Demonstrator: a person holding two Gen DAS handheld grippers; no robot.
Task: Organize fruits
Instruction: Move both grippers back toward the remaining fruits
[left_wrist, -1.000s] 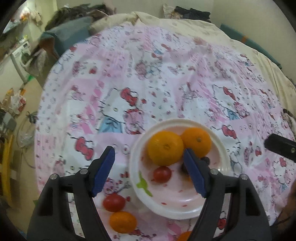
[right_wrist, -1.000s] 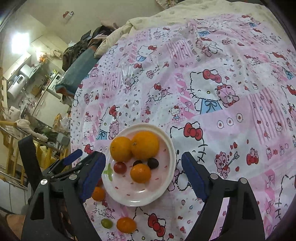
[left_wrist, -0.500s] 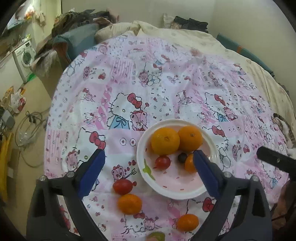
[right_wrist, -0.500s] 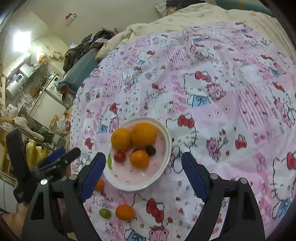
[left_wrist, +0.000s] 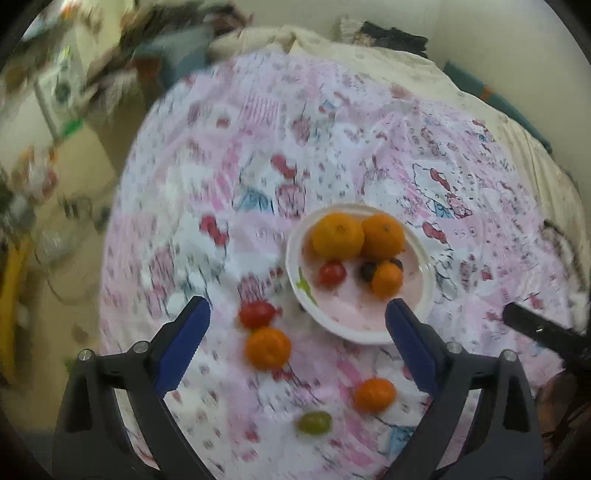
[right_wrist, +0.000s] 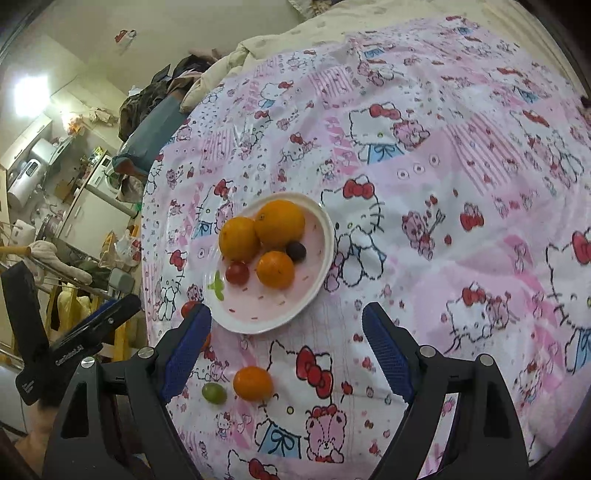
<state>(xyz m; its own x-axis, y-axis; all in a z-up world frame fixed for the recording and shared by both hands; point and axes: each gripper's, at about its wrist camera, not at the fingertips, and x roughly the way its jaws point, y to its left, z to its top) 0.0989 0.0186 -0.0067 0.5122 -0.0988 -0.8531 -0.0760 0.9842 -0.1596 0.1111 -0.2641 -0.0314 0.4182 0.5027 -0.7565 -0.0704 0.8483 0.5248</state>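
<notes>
A white plate (left_wrist: 424, 291) (right_wrist: 325, 266) on the pink cartoon-print cloth holds two big oranges (left_wrist: 338, 236), a small orange (left_wrist: 386, 278), a red tomato (left_wrist: 331, 273) and dark grapes (right_wrist: 296, 251). On the cloth beside it lie a red tomato (left_wrist: 255, 314), an orange (left_wrist: 267, 348), another orange (left_wrist: 375, 395) (right_wrist: 253, 383) and a green grape (left_wrist: 314, 422) (right_wrist: 214, 392). My left gripper (left_wrist: 297, 347) is open and empty above the loose fruit. My right gripper (right_wrist: 286, 350) is open and empty near the plate's front edge.
The cloth covers a round table whose left edge (left_wrist: 110, 258) drops to a cluttered floor. Bedding (left_wrist: 369, 44) lies behind. The left gripper (right_wrist: 77, 343) shows at the left of the right wrist view; the right gripper's tip (left_wrist: 535, 328) shows at the right of the left wrist view.
My left gripper has pulled back and swung left, bringing more loose fruit into view; its view is blurred. My right gripper drew back a little from the plate.
</notes>
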